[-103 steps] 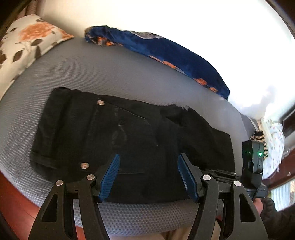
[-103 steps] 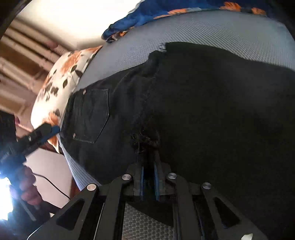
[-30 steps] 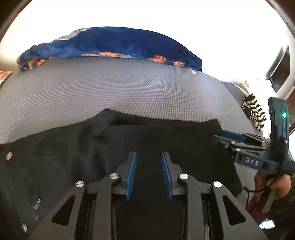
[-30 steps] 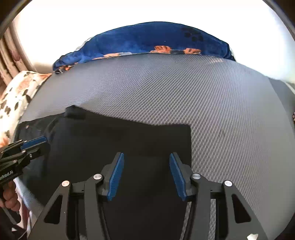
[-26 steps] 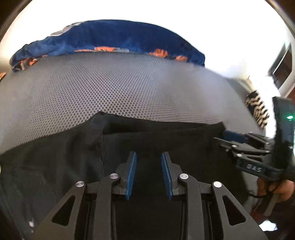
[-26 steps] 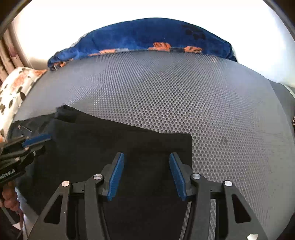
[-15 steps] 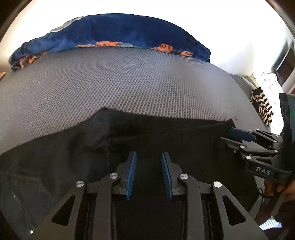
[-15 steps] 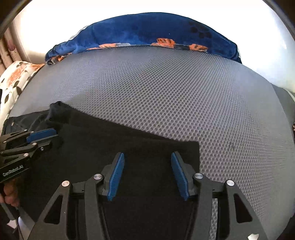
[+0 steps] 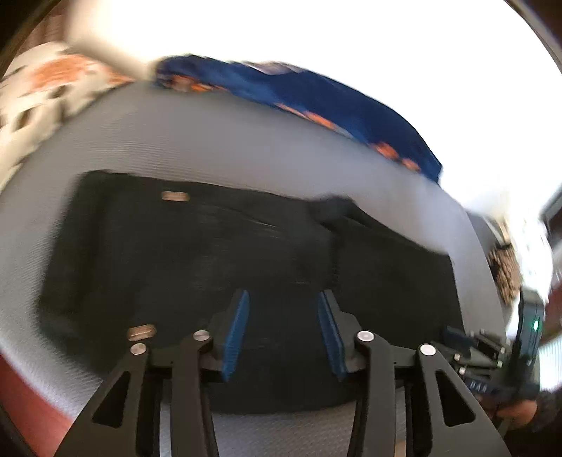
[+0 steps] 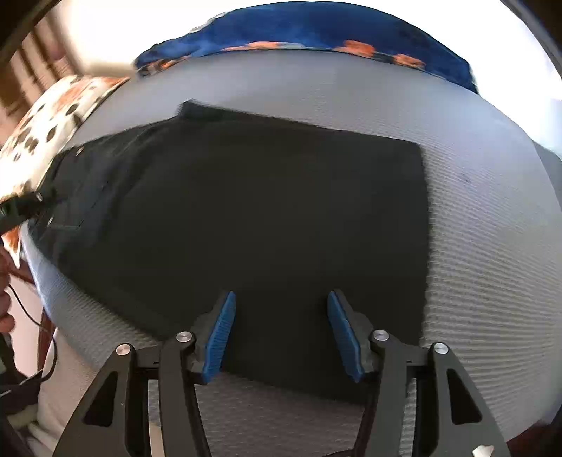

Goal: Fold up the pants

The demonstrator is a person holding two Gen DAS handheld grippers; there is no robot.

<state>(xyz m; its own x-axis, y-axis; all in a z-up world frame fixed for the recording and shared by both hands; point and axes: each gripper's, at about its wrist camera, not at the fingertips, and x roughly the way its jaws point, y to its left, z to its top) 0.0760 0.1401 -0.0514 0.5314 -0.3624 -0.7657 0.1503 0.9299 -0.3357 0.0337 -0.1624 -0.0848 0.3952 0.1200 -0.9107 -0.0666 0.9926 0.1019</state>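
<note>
The black pants (image 9: 228, 253) lie folded in a flat rectangle on the grey mesh mattress (image 9: 210, 147), with two metal buttons showing at the left end. My left gripper (image 9: 282, 295) hovers over their near edge, its jaws opening with nothing between them. In the right wrist view the pants (image 10: 263, 211) spread under my right gripper (image 10: 281, 293), whose jaws are also opening and hold nothing. The right gripper (image 9: 456, 337) shows at the lower right of the left wrist view, in a hand. The left wrist view is motion-blurred.
A blue blanket with orange print (image 10: 316, 31) lies along the far side of the mattress. A floral pillow (image 10: 52, 116) sits at the left end. A striped cloth (image 9: 505, 274) lies off the right end. A dark cable (image 10: 31, 316) hangs at the left.
The left gripper swung left and back from the pants' folded end, and its jaws widened. The right gripper drew back a little and opened slightly. The pants stay flat.
</note>
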